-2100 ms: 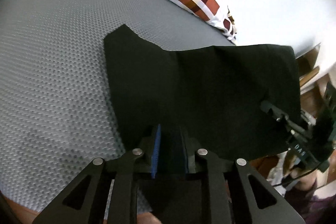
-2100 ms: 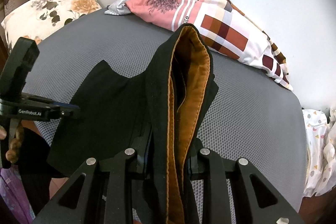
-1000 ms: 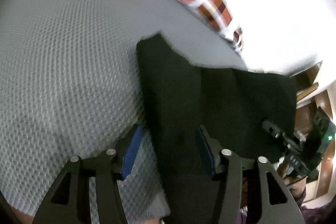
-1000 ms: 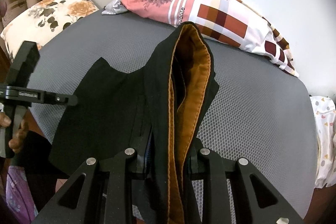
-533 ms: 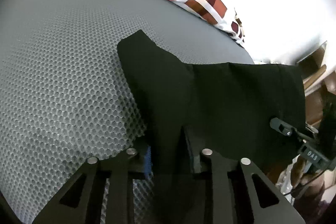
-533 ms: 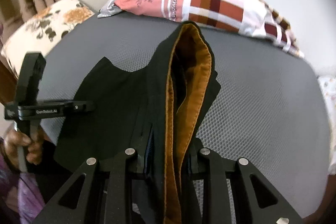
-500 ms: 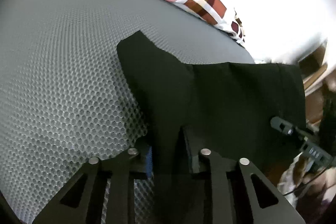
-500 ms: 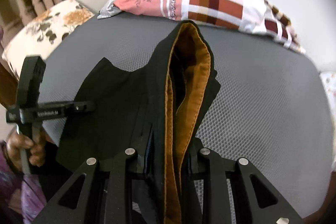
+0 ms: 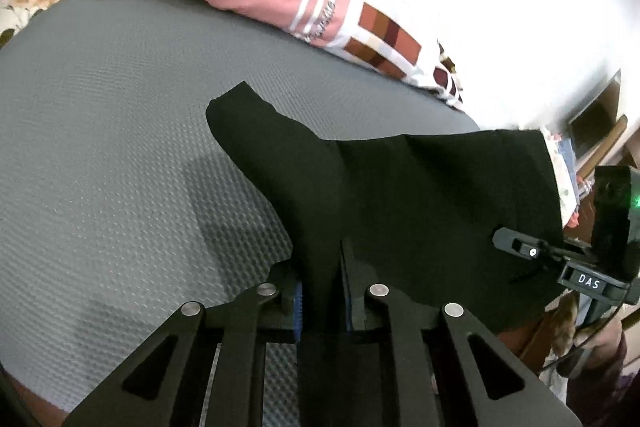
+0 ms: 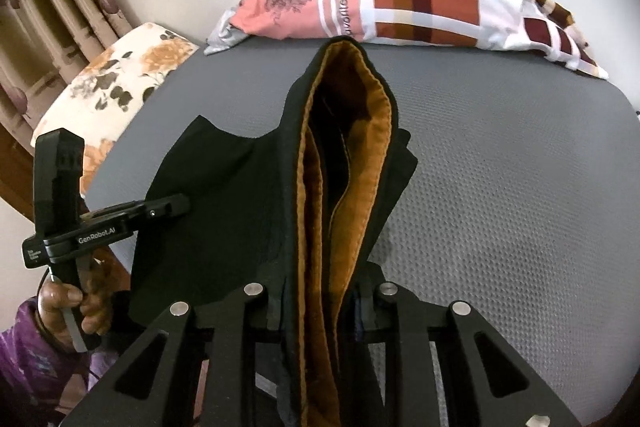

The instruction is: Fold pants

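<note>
Pants (image 9: 420, 195) pinched at both ends, spread over the near edge of the bed (image 9: 120, 155).

Left gripper (image 9: 322, 291): jaws closed nearly all the way on a black fold, blue pads just showing either side of the cloth. Right gripper (image 10: 320, 299): jaws clamped on the bunched waistband, orange lining (image 10: 360, 163) facing up, the band standing upright above the fingers. Cloth hangs taut between the two, one black corner lying flat on the bed's grey mesh, the rest draped off its near edge. Patterned pink-and-check blanket (image 10: 400, 3) sits along the bed's far edge against the wall; floral pillow (image 10: 116, 83) at the bed's left corner, curtain (image 10: 52, 15) behind it. Person's hand (image 10: 72, 307) grips the left tool's handle, off the bed's near-left edge.
</note>
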`<state>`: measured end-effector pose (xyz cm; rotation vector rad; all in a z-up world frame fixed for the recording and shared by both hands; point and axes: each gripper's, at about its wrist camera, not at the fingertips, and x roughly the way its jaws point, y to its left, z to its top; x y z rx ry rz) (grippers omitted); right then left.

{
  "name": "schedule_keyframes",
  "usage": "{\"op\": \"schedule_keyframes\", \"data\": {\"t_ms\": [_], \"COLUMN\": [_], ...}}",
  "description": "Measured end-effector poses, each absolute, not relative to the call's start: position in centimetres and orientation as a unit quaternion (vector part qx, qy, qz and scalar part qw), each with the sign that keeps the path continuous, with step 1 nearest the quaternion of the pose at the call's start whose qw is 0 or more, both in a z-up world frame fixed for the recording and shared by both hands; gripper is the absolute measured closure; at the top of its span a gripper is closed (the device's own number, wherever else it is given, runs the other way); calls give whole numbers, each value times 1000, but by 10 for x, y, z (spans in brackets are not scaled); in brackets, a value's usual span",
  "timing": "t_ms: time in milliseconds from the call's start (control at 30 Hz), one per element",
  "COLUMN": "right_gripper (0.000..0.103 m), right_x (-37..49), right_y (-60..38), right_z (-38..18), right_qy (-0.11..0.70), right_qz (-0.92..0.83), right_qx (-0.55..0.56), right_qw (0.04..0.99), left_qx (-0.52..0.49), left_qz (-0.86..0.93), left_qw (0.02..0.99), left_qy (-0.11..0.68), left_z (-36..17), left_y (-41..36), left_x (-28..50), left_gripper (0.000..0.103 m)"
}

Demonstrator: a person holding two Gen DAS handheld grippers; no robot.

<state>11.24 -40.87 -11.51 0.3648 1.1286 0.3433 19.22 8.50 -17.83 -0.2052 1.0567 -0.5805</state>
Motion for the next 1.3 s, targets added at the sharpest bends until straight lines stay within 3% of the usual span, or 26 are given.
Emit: {"op": "schedule_keyframes", "data": {"t_ms": [700,1300], "right_gripper": [83,83], "right_x": [266,364], "right_y": [-323,-267], "right_z": [-102,-133], "right_qy": [497,499], "right_qz": [220,225], "right_qx": [202,199], "right_qw": [815,813], "left_qx": [-97,-60], "left_qz": [-193,-147], "left_qw": [872,889], "left_qy": [440,430], "left_z": [-135,-152], "left_y": [153,190], "left_x": [358,460], "left_gripper": [89,89]}}
